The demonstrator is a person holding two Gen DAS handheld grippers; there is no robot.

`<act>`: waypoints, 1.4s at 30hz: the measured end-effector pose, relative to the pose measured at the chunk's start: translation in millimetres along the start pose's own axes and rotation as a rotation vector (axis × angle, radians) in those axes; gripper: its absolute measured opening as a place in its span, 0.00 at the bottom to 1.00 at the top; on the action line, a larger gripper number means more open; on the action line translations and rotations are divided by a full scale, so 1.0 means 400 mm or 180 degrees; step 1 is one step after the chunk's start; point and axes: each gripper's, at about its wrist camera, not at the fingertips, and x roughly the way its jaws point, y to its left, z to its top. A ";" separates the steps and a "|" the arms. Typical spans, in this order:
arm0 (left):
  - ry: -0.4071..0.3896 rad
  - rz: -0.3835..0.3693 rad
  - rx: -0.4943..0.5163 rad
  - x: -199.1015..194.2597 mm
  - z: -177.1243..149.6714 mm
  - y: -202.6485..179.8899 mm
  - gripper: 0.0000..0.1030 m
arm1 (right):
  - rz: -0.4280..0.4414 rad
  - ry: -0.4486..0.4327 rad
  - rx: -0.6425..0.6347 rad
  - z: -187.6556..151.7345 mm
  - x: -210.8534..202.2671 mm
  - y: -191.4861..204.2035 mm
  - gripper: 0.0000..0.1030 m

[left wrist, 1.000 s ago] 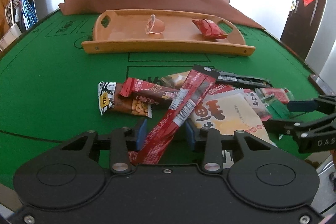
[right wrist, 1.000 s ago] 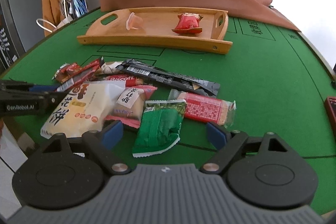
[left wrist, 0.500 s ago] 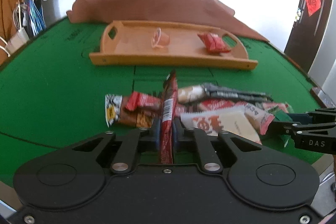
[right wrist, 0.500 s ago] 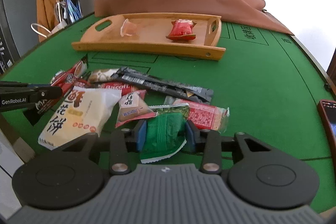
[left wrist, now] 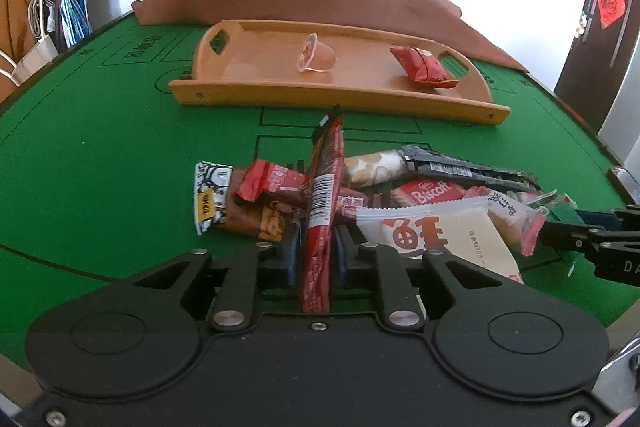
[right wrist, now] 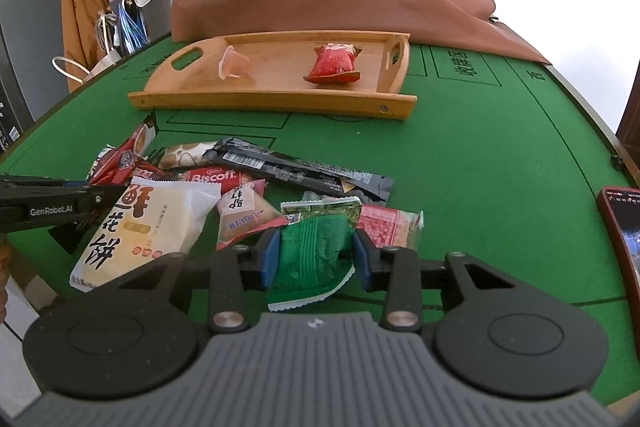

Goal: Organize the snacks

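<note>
Our left gripper (left wrist: 316, 253) is clamped on a long red stick packet (left wrist: 322, 203), though its jaws are easing apart a little with the packet between them. The packet's long axis runs straight away from the gripper, its far end tilted up toward the wooden tray (left wrist: 280, 97), its near end hanging below the blue pads (left wrist: 292, 255). The barcode side faces us.

Just beyond the left gripper lies the snack pile: a brown and white packet (left wrist: 224, 205) off to the left, a red Biscoff packet (left wrist: 430, 191) and a large white pastry packet (left wrist: 444, 235) to the right, and a black stick packet (left wrist: 468, 169) lying crosswise farther out.

Our right gripper (right wrist: 316, 259) is squeezed on a green packet (right wrist: 314, 251), both pads pressing its sides. The packet's long axis points away from the gripper, its serrated white edge nearest us. Just right of it is a red checked packet (right wrist: 388, 225); just left, a pink packet (right wrist: 244, 211).

Well beyond both grippers, the tray sits crosswise on the green table (left wrist: 100, 155), holding a jelly cup (left wrist: 316, 55) tipped on its side and a red pouch (left wrist: 424, 69). A phone (right wrist: 624, 227) lies at the right gripper's far right.
</note>
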 end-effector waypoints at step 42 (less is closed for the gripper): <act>-0.0121 0.0061 -0.0207 0.136 0.425 0.095 0.11 | 0.0344 -0.0301 0.0337 0.427 0.175 -0.056 0.41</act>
